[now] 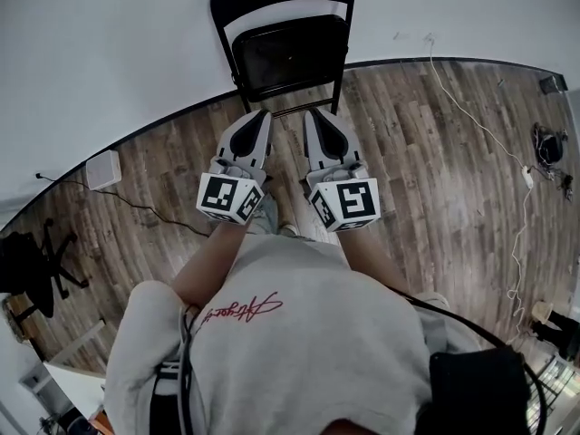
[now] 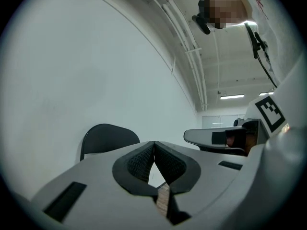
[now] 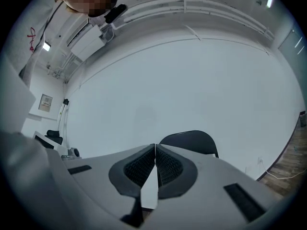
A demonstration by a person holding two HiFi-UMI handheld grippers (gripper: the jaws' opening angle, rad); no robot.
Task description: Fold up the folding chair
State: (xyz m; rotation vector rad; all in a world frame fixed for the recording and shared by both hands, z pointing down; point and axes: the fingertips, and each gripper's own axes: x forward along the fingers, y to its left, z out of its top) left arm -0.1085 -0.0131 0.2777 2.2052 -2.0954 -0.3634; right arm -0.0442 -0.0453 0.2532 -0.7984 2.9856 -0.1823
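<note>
Ahead, folding chair against wall, left hand-held gripper, right hand-held gripper, both closed empty, wood floor alongside.

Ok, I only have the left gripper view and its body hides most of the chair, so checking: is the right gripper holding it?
Observer: No, the right gripper is shut, fingers together, nothing between them.
Operator: Where does the chair stand?
Observer: Head view: the folding chair is on the wood floor, against the white wall.
Operator: Anything near its legs?
Observer: A white cable trails over the floor, right of it in that view, clear of them.
</note>
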